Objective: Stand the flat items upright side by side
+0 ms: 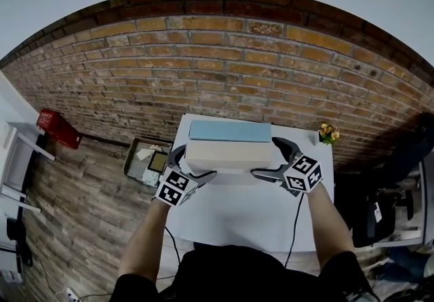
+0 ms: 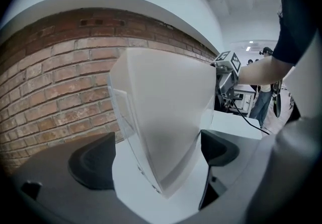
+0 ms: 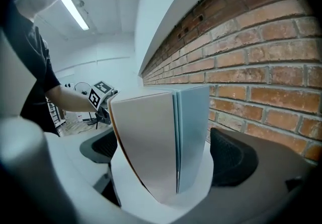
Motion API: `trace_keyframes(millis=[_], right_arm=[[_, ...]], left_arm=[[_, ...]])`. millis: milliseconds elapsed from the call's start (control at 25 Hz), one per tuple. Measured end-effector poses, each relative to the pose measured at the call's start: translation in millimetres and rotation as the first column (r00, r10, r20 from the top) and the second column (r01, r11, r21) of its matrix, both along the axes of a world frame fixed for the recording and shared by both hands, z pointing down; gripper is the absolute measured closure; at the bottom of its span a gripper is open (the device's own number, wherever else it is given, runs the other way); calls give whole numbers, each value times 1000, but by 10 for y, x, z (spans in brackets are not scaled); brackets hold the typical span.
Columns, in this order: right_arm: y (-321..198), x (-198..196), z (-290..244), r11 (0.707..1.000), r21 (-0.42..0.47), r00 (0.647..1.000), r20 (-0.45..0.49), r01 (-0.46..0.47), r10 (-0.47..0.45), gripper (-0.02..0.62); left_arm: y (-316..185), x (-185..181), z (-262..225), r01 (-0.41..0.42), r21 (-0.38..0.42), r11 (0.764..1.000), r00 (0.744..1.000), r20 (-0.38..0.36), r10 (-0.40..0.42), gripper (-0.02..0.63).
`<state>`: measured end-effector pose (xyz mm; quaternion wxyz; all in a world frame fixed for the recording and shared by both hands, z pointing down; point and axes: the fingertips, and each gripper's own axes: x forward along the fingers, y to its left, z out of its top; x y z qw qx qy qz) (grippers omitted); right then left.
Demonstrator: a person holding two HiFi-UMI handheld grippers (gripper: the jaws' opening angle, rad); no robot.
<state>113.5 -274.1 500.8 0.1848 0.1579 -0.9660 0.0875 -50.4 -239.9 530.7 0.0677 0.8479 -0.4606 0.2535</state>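
Hand-held grippers [image 1: 196,163] [image 1: 268,158] flank two upright books [image 1: 229,146]; jaws apart.

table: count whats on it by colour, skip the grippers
white book: 1
blue book: 1
yellow flowers in a small pot: 1
total: 3
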Motion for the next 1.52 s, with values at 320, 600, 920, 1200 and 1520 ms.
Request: trace_keyframes(millis=[320, 600, 920, 1200, 1520], right_arm=[[23, -117, -25, 999, 10, 998, 21, 54, -54, 37], [87, -88, -56, 1000, 23, 998, 53, 14, -15, 38], [218, 59, -71, 998, 26, 997, 57, -58, 57, 40], [372, 243, -109, 990, 32, 988, 66, -141, 139, 40], [530, 366, -94, 978, 25, 976, 65, -208, 206, 40]], left_arm=[[3, 106, 215, -41, -50, 998, 996, 73, 44, 60], [-90, 95, 179, -32, -31, 999, 997, 65, 34, 60], [-125, 231, 184, -109, -8, 994, 991, 81, 109, 61], [-257, 399, 192, -229, -10, 973, 968, 101, 229, 63], [-424, 545, 207, -337, -27, 941, 931, 141, 337, 63]])
